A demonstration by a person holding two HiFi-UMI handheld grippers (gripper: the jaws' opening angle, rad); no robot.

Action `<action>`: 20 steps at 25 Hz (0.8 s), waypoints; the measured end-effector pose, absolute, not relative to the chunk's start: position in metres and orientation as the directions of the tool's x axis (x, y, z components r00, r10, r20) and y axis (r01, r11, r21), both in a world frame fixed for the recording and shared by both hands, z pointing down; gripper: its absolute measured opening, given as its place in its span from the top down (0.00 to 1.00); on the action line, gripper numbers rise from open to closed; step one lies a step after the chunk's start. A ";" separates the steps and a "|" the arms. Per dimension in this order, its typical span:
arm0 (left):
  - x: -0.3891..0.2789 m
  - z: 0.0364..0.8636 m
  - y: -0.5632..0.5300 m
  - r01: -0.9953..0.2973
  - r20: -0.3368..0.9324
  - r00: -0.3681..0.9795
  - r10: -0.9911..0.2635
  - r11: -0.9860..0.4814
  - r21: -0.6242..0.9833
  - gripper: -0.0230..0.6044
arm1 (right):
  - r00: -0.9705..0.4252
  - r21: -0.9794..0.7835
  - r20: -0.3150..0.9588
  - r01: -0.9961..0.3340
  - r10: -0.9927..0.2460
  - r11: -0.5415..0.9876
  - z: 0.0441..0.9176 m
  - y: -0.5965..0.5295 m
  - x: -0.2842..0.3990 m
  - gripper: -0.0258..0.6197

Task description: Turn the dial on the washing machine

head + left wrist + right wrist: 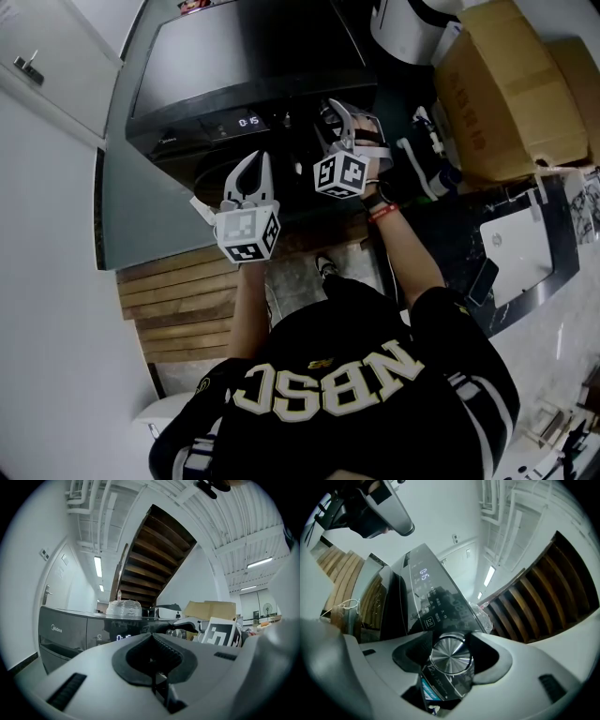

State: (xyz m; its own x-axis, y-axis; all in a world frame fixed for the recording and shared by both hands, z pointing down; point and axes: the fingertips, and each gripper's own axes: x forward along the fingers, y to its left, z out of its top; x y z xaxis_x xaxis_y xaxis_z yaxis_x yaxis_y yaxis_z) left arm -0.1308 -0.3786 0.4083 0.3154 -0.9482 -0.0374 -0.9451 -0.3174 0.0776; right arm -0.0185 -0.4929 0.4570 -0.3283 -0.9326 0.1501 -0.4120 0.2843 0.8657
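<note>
**Desk:** What is sitting nearest the camera?

**Photographer:** A person in a black jersey (pixel 356 384) is standing by wooden slats (pixel 178 300) and holding the left gripper (pixel 260 161) low, before the machine's dark front. Its fingers (pixel 93 681) are pressing together with nothing between them.

**Desk:** And the other gripper?

**Photographer:** The right gripper (pixel 352 122) is reaching the control panel just beyond. Its fingers (pixel 506 677) are clamping the metal dial (pixel 450 657) from both sides.

**Desk:** Where is that dial sitting?

**Photographer:** On the front panel of the washing machine (pixel 244 56), to the right of the lit display (pixel 248 121), which is showing 0:15.

**Desk:** Anything farther off?

**Photographer:** A cardboard box (pixel 506 84) is lying to the machine's right.
</note>
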 end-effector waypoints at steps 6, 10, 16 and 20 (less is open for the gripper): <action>-0.129 0.408 -0.377 -0.944 -0.036 0.321 -0.947 -0.322 0.074 0.94 | -0.335 0.800 0.130 -0.521 -0.933 0.298 0.453 -0.493 -0.016 0.56; -0.130 0.407 -0.377 -0.944 -0.037 0.318 -0.947 -0.320 0.075 0.94 | -0.341 0.662 0.103 -0.678 -0.934 0.320 0.448 -0.495 -0.012 0.56; -0.130 0.408 -0.375 -0.944 -0.039 0.320 -0.947 -0.322 0.076 0.94 | -0.328 0.500 0.087 -0.802 -0.941 0.326 0.443 -0.498 -0.006 0.56; -0.130 0.408 -0.373 -0.943 -0.038 0.322 -0.946 -0.324 0.076 0.94 | -0.331 0.504 0.092 -0.798 -0.939 0.331 0.443 -0.497 -0.006 0.56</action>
State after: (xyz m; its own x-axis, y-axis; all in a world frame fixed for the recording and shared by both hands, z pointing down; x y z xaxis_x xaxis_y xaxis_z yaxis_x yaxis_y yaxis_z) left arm -0.1297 -0.3734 0.4080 0.3220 -0.9460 -0.0382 -0.9430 -0.3240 0.0763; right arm -0.0057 -0.4975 0.4433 -0.3309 -0.9391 0.0923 -0.7981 0.3307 0.5036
